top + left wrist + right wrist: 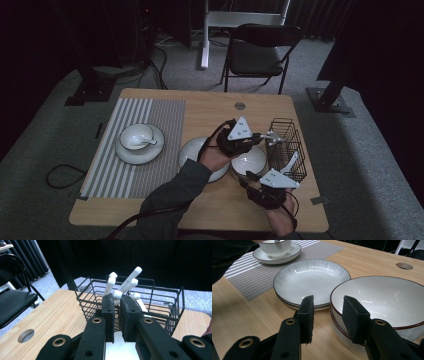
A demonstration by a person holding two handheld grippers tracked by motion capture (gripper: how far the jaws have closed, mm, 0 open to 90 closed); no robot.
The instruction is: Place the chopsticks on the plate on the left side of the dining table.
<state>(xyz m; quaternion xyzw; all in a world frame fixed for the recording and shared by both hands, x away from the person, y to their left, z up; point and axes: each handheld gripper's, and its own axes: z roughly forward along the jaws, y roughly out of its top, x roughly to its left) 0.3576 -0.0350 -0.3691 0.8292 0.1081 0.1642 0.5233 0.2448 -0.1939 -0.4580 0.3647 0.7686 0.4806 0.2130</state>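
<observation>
Overhead, a wooden table (150, 200) is seen standing on grey carpet in a dim room, with a black folding chair (260, 50) set beyond its far edge and dark curtains behind. A round cable hole (240, 106) is cut into the tabletop near that far edge. A striped grey placemat (125, 170) is laid on the left half of the table, and on it a small bowl (136, 136) is set in a saucer (125, 152), with a white spoon (148, 141) resting inside the bowl. Beside the mat, a shallow ribbed plate (310, 280) is placed, and just to its right a stack of two deep bowls (382, 302) with a dark rim is found, plate and stack almost touching. At the right edge a black wire basket (130, 302) is stood, and several white spoons (125, 285) are leaned upright in it, handles up. The left gripper (117, 300) is held level at the basket's near wall, its jaws nearly pressed together and pinching the end of one white spoon handle. The right gripper (329, 315) is held low at the near side of the bowl stack, its jaws spread apart with the rim of the bowls just ahead of one jaw; nothing is gripped between them.
</observation>
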